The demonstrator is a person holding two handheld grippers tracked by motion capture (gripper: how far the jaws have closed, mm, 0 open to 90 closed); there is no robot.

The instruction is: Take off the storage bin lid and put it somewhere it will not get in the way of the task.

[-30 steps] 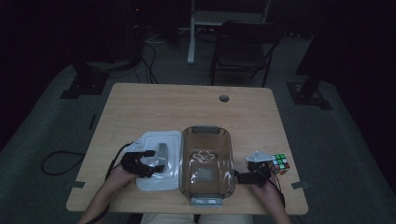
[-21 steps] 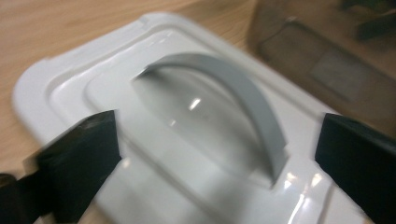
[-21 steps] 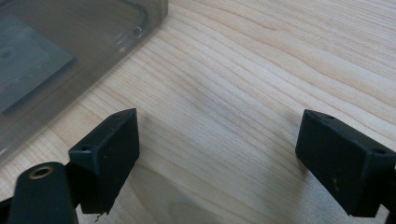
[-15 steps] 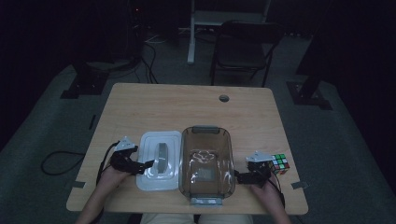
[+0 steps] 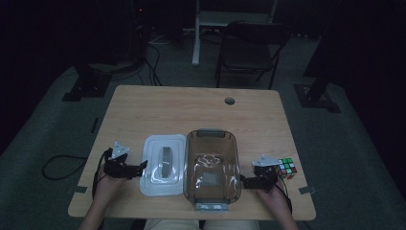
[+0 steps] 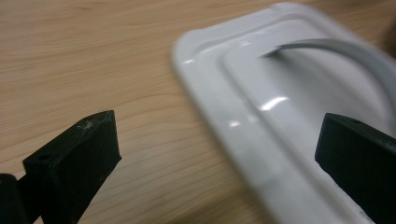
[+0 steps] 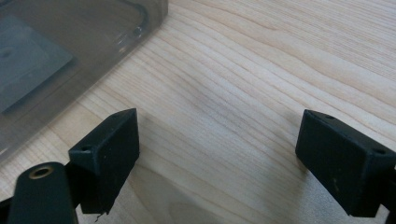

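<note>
Near the table's (image 5: 191, 105) front edge, the white lid (image 5: 163, 164) is left flat beside the clear bin (image 5: 211, 167). Both grippers, left (image 5: 141, 166) and right (image 5: 244, 181), are spread wide, gripping nothing (left jaws just opened). The lid could be nudged if clipped during withdrawal.

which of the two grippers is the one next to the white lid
The left gripper, at the left side of the table. Its open jaws sit at the white lid; the right gripper is on the far side of the clear brown container.
</note>
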